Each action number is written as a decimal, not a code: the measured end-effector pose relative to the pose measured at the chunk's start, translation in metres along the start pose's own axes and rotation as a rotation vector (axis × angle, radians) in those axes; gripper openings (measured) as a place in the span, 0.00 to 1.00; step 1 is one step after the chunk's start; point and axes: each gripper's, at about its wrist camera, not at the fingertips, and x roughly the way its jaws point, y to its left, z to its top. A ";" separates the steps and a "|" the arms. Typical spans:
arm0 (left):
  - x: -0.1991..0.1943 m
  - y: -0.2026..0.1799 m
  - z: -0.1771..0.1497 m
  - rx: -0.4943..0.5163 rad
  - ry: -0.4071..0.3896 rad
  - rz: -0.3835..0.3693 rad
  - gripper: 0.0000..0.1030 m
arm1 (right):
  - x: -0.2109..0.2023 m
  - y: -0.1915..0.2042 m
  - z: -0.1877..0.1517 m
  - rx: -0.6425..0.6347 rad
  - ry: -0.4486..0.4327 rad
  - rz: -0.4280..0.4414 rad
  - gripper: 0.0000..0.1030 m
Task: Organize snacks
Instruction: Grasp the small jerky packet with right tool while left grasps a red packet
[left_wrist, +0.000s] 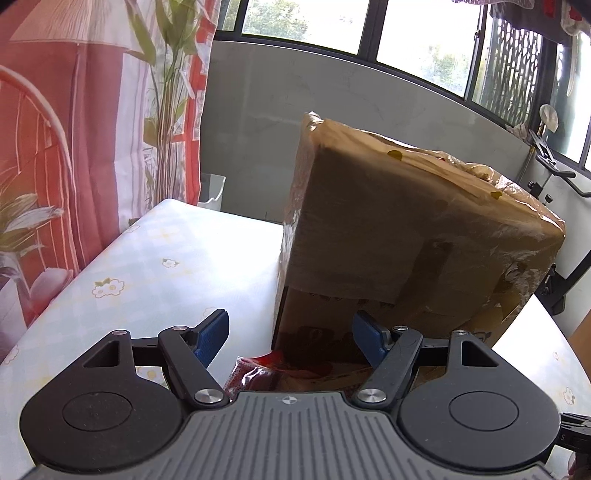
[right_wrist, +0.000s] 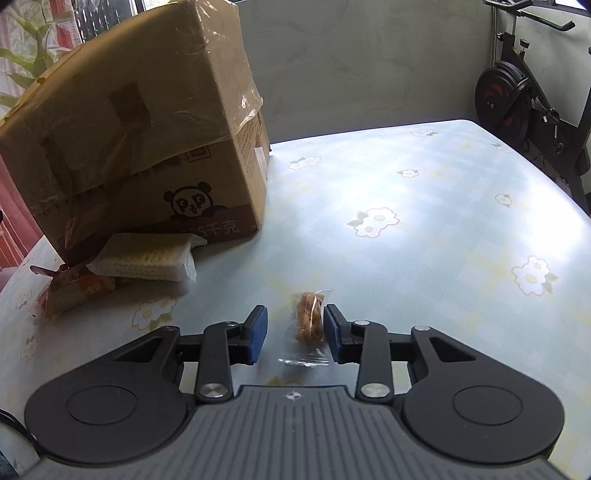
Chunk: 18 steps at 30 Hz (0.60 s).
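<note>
Between the blue pads of my right claw (right_wrist: 293, 334) lies a small snack packet (right_wrist: 309, 325): knobbly golden-brown pieces sealed in crinkled clear film, flat on the table (right_wrist: 424, 206). The right pad sits against the packet's side; the left pad stands apart from it with a gap showing, so the jaws are not clamped on it. No other thing is in that claw.

Off to the left, a pack of pale square crackers (right_wrist: 147, 258) in a white wrapper with serrated ends leans by the foot of a cardboard box (right_wrist: 147, 122), and just beside it lies an orange-wrapped snack (right_wrist: 74, 288), partly tucked under the crackers. That box is big, brown and matte, with a loose sheet of glossy plastic draped over its top and a cartoon panda printed on its lower face.

My left claw (left_wrist: 291, 338) hangs open, its pads spread wide and holding nothing. A red, shiny packet (left_wrist: 255, 374) rests on the table just below and between them, close to the box's near bottom corner; I cannot tell whether it touches the box.

A smooth pale checked cloth with printed white flowers covers the table. Beyond it I see a grey wall, a black exercise bike (right_wrist: 524, 99) on the right, and a red-and-white patterned curtain (left_wrist: 74, 129) on the left.
</note>
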 end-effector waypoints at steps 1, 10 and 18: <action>0.001 0.001 -0.001 0.000 0.006 0.002 0.73 | 0.002 0.001 0.001 -0.010 -0.003 0.004 0.24; 0.013 0.005 -0.005 0.006 0.051 0.000 0.61 | 0.020 0.020 0.009 -0.114 -0.037 0.090 0.21; 0.025 0.016 -0.014 -0.013 0.107 0.034 0.54 | 0.020 0.028 0.000 -0.174 -0.056 0.099 0.21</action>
